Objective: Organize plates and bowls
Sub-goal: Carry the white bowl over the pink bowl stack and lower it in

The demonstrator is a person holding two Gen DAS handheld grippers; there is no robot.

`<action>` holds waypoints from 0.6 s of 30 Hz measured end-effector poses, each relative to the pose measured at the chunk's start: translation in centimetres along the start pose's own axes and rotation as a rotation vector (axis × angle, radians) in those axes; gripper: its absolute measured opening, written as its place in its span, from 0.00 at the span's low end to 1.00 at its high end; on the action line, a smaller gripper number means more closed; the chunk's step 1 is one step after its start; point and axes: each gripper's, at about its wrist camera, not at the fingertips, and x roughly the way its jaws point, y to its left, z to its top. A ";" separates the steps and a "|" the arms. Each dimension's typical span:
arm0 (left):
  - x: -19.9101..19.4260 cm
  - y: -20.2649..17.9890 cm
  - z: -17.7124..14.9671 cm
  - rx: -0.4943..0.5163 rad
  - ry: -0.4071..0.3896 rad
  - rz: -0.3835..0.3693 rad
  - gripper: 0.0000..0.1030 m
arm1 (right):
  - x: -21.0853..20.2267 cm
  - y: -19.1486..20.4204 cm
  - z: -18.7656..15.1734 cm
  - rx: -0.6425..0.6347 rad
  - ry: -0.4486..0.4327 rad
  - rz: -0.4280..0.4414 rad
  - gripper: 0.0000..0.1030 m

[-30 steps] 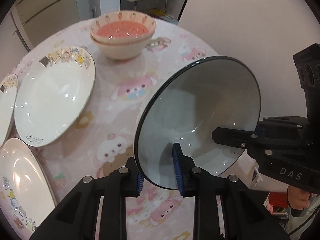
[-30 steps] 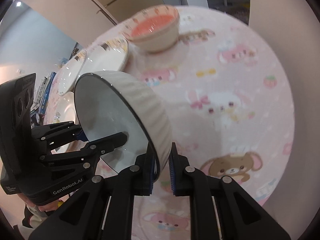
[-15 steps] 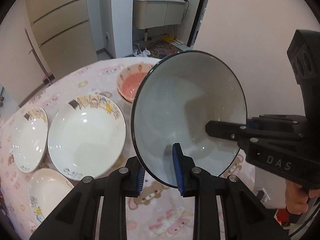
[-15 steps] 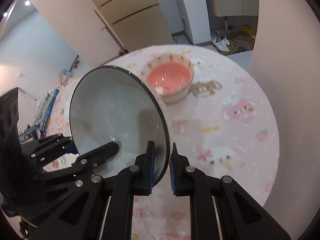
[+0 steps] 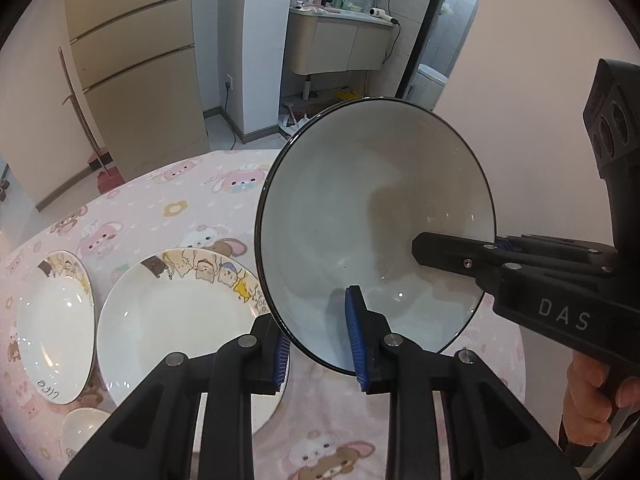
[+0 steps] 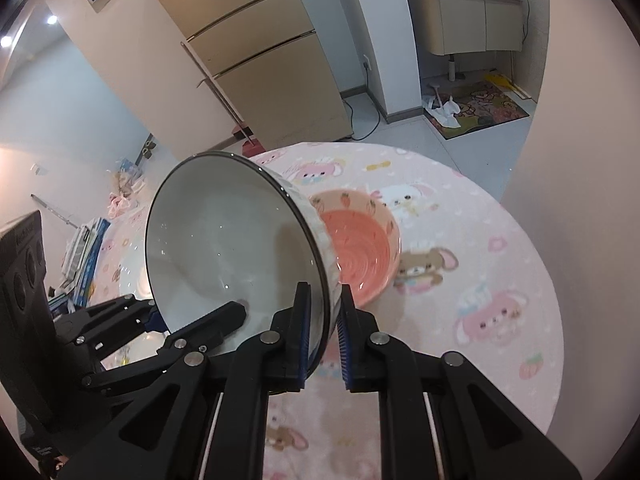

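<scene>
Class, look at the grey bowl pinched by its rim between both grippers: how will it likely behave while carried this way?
The grey bowl looks glazed, so probably slippery on the pads. It looks ceramic: likely rigid, heavy, breakable. The left gripper and right gripper clamp only its rim, so it may pivot.

The grey bowl [image 5: 372, 232], held tilted above the desk [image 6: 480, 248] by both grippers, blocks the middle. Beneath it on the far side sits the pink bowl [image 6: 360, 248]; plates [image 5: 176, 320] fill the desk's left part, touching or nearly so. Bare cloth lies to the right of the pink bowl and along the near edge, open to passage.
</scene>
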 end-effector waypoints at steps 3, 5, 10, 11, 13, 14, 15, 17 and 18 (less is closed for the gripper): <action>1.6 0.5 0.3 0.001 0.016 0.008 0.27 | 1.5 -0.3 0.1 -0.001 0.015 -0.020 0.12; 2.6 0.6 0.1 0.004 0.025 0.017 0.27 | 2.3 -0.6 0.0 0.006 0.027 -0.023 0.12; 4.3 0.8 -0.1 0.013 0.026 0.038 0.27 | 3.6 -1.1 0.0 0.016 0.034 -0.033 0.12; 4.4 0.7 -0.1 0.021 0.017 0.047 0.27 | 3.7 -1.0 0.0 0.011 0.026 -0.041 0.12; 4.6 0.6 -0.1 0.028 -0.030 0.069 0.27 | 3.7 -0.8 0.0 -0.014 -0.002 -0.068 0.12; 4.7 0.4 -0.1 0.029 -0.048 0.074 0.27 | 3.7 -0.6 0.0 -0.034 -0.022 -0.088 0.12; 4.7 0.2 -0.2 0.033 -0.066 0.082 0.27 | 3.6 -0.5 0.0 -0.055 -0.046 -0.103 0.12; 4.9 0.4 -0.2 0.018 -0.091 0.071 0.27 | 3.6 -0.4 0.0 -0.069 -0.067 -0.112 0.12; 5.1 0.4 -0.2 0.013 -0.087 0.064 0.27 | 3.7 -0.5 0.0 -0.066 -0.064 -0.116 0.12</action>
